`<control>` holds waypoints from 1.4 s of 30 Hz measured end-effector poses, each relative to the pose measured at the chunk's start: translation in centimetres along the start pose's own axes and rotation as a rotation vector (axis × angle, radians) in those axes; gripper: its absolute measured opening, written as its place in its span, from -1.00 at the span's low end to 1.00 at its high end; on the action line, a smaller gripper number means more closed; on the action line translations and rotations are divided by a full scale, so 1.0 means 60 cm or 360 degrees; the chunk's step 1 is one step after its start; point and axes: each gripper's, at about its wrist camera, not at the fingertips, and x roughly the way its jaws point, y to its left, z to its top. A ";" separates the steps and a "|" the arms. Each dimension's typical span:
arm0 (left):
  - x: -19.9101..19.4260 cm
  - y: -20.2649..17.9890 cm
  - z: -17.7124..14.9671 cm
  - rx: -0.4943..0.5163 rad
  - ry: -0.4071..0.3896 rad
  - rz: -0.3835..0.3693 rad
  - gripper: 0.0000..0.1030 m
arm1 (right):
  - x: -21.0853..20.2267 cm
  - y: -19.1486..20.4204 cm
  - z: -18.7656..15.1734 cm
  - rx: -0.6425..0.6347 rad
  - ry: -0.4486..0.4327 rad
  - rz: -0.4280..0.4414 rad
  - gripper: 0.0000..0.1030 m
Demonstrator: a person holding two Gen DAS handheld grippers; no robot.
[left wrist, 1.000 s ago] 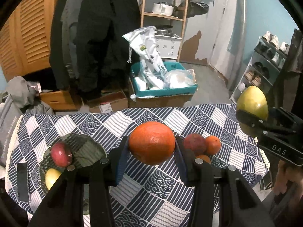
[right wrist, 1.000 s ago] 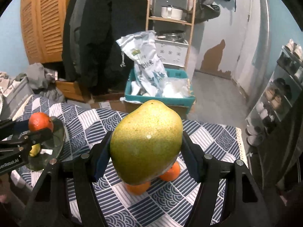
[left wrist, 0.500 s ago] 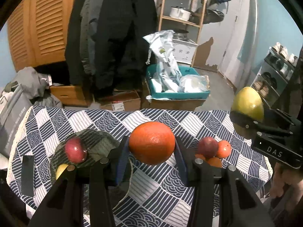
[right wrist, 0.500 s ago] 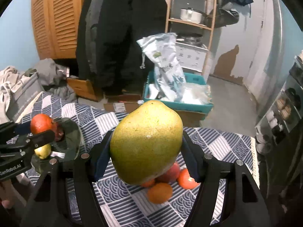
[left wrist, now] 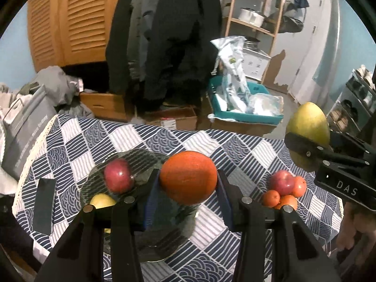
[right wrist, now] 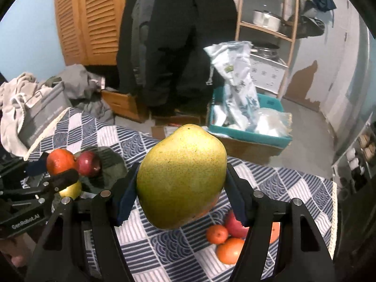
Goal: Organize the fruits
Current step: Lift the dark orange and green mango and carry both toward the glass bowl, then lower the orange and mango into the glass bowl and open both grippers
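My left gripper (left wrist: pixel 186 185) is shut on a large orange (left wrist: pixel 188 177), held above the near right part of a dark glass plate (left wrist: pixel 141 242). On that plate lie a red apple (left wrist: pixel 118 178) and a yellow fruit (left wrist: pixel 102 201). My right gripper (right wrist: pixel 181 188) is shut on a big yellow-green pear (right wrist: pixel 182 176), above the patterned tablecloth (right wrist: pixel 164 253). A small pile of fruit (right wrist: pixel 226 239), a red apple with several small oranges, lies on the cloth to the right. In the left wrist view the pear (left wrist: pixel 307 127) hangs at far right, and in the right wrist view the orange (right wrist: pixel 61 161) shows at far left.
A dark flat phone-like slab (left wrist: pixel 44 204) lies on the cloth left of the plate. Beyond the table stand cardboard boxes (left wrist: pixel 171 118), a teal bin (left wrist: pixel 246 112) with bags, hanging dark coats, a wooden shelf (right wrist: pixel 265 30) and piled clothes at left.
Both grippers have moved left across the table with their fruit. The plate now lies under the orange, and the loose fruit pile has slid to the right in both views.
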 end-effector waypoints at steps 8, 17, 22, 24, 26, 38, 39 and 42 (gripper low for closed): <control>0.011 0.053 -0.011 -0.0079 0.0038 0.0089 -0.09 | 0.034 0.056 0.016 -0.0076 0.0032 0.0063 0.34; 0.059 0.106 -0.039 -0.0162 0.0153 0.0179 -0.09 | 0.104 0.113 0.021 -0.0111 0.0147 0.0220 0.34; 0.092 0.126 -0.058 -0.0193 0.0238 0.0221 -0.09 | 0.158 0.142 0.010 -0.0159 0.0242 0.0284 0.34; 0.102 0.132 -0.066 -0.0199 0.0265 0.0237 -0.09 | 0.176 0.154 0.000 -0.0186 0.0279 0.0276 0.34; 0.112 0.137 -0.073 -0.0204 0.0290 0.0252 -0.09 | 0.196 0.162 -0.008 -0.0196 0.0326 0.0277 0.34; 0.143 0.148 -0.096 -0.0265 0.0419 0.0245 -0.08 | 0.251 0.184 -0.038 -0.0213 0.0483 0.0337 0.34; 0.145 0.149 -0.098 -0.0268 0.0429 0.0246 -0.08 | 0.252 0.184 -0.039 -0.0217 0.0488 0.0336 0.34; 0.153 0.150 -0.104 -0.0268 0.0474 0.0275 -0.08 | 0.258 0.184 -0.044 -0.0223 0.0508 0.0332 0.34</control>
